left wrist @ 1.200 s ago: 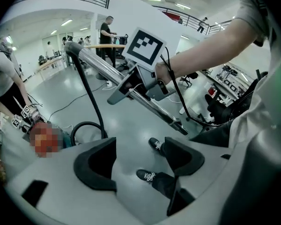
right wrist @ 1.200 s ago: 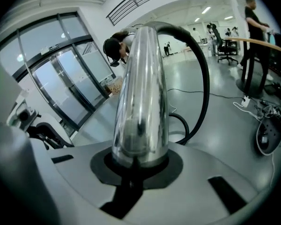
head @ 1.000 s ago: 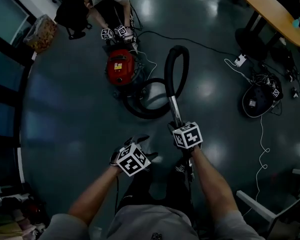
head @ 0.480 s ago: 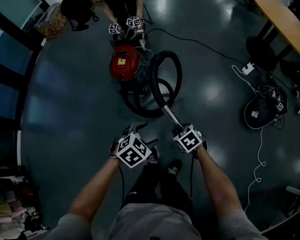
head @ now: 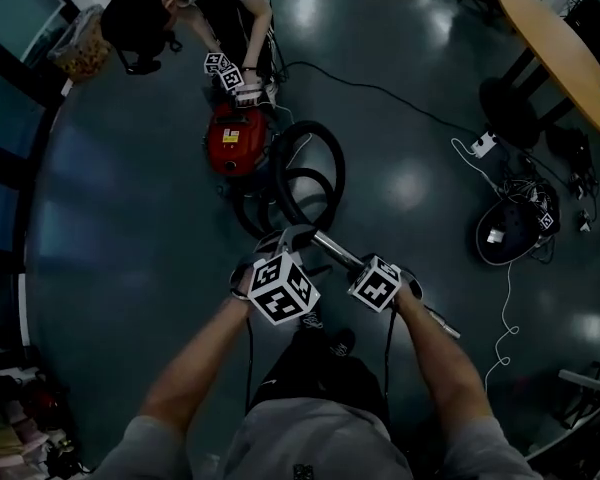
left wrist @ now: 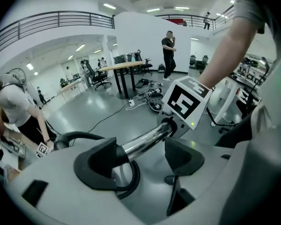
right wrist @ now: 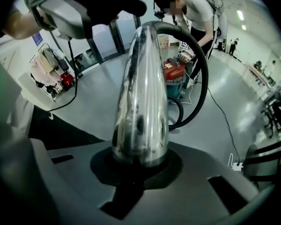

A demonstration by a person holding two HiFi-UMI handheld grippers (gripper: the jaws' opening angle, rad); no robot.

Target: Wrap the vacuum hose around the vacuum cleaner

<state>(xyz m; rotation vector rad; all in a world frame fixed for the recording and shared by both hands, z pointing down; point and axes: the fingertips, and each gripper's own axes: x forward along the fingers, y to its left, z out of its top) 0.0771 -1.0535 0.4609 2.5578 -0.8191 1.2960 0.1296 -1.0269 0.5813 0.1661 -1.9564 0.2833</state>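
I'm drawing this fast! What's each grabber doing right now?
Left gripper: open, the metal tube lies between its jaws, not pinched.
Right gripper: closed on the metal tube.

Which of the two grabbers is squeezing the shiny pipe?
The right gripper: its jaws are shut around the metal vacuum tube. On the left gripper the jaws stand apart, the tube just passing between them.

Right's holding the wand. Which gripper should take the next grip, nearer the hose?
Left. The left gripper is open with the chrome wand between its jaws, toward the hose. The right gripper is shut on the wand farther back, carrying it.
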